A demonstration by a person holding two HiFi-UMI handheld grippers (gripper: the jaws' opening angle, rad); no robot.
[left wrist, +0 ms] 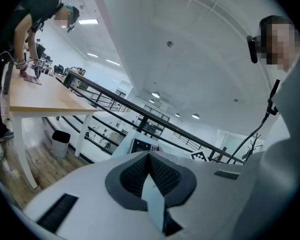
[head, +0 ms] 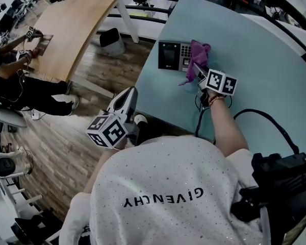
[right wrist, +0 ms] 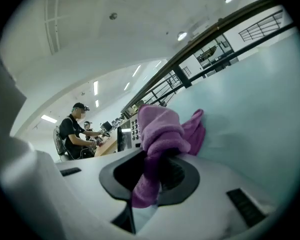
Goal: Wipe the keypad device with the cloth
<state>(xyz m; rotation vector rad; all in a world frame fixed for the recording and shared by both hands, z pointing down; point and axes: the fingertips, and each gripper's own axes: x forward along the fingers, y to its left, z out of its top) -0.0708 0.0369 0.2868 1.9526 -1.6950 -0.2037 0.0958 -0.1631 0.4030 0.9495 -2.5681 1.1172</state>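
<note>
The black keypad device (head: pixel 172 55) lies flat near the far left edge of the pale blue table (head: pixel 260 60). A purple cloth (head: pixel 199 56) is draped over the device's right end, covering part of the keys. My right gripper (head: pixel 198 76) is shut on the cloth's near end. In the right gripper view the cloth (right wrist: pixel 163 127) bunches up out of the jaws (right wrist: pixel 157 160), with the keypad device (right wrist: pixel 128 133) just behind it. My left gripper (head: pixel 129 95) hangs off the table over the floor, shut and empty. The left gripper view (left wrist: pixel 150 157) shows the device (left wrist: pixel 141 145) far ahead.
A black cable (head: pixel 268 119) runs across the table's near right. A wooden table (head: pixel 76 22) stands to the left, where a person (head: pixel 10 75) works. A dark bin (head: pixel 111 39) stands on the wood floor between the tables. Black railings (head: pixel 143 9) run behind.
</note>
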